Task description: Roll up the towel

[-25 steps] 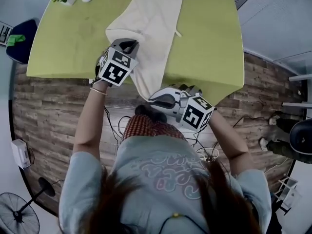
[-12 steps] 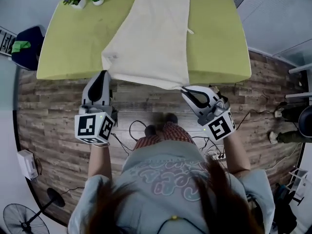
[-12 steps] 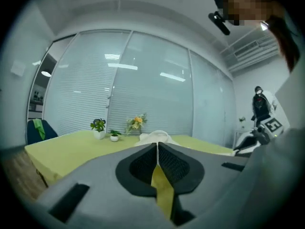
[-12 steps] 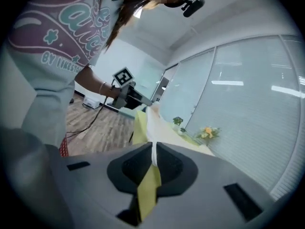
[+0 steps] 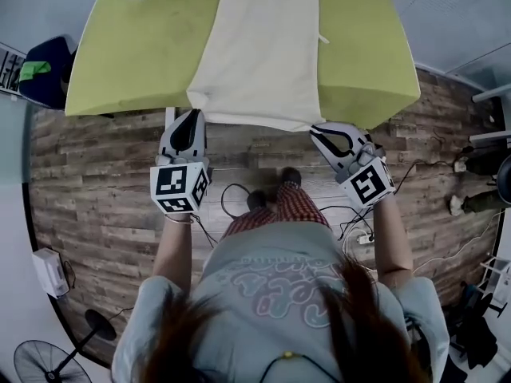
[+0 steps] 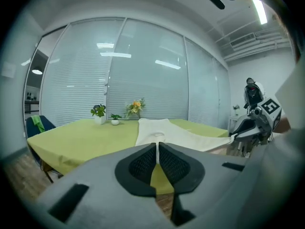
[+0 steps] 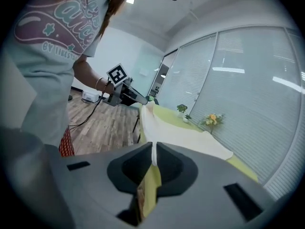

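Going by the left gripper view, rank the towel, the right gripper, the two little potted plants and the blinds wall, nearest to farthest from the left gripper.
1. towel: near corner pinched in the left gripper.
2. right gripper: off to the right, holding the other near corner.
3. potted plants: far end of the table, left.
4. blinds wall: behind the table.

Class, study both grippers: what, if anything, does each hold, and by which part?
Both hold the towel: the left gripper pinches its near-left corner, the right gripper its near-right corner.
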A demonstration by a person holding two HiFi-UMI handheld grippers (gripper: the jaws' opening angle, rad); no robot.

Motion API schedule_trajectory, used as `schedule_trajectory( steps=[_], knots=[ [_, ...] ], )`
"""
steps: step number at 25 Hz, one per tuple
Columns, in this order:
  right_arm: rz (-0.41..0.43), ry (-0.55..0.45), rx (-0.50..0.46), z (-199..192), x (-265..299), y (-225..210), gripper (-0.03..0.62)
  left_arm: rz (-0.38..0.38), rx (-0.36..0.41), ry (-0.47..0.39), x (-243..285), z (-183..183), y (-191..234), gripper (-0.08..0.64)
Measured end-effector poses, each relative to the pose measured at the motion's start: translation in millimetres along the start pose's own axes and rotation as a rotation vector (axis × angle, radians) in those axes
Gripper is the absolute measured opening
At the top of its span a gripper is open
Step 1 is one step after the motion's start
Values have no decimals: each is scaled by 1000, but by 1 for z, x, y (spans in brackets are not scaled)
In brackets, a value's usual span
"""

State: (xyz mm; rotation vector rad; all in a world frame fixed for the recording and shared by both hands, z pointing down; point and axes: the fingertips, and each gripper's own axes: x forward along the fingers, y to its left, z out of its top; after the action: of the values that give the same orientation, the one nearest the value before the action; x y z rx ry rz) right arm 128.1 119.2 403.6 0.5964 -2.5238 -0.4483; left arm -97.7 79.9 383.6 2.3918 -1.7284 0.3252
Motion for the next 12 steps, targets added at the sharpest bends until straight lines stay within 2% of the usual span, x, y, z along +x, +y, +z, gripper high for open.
schedule_trajectory(
  steps=[3, 6, 12],
  knots=[
    [16, -5, -25, 7, 3, -7, 31, 18, -9, 14, 4, -6, 5, 21],
    [80, -14, -59, 15, 6, -21, 31, 39, -35, 17, 8, -8, 7, 21],
    [196, -80, -156, 39, 38, -72, 29, 126, -180, 13, 14, -13, 18, 21]
  ],
)
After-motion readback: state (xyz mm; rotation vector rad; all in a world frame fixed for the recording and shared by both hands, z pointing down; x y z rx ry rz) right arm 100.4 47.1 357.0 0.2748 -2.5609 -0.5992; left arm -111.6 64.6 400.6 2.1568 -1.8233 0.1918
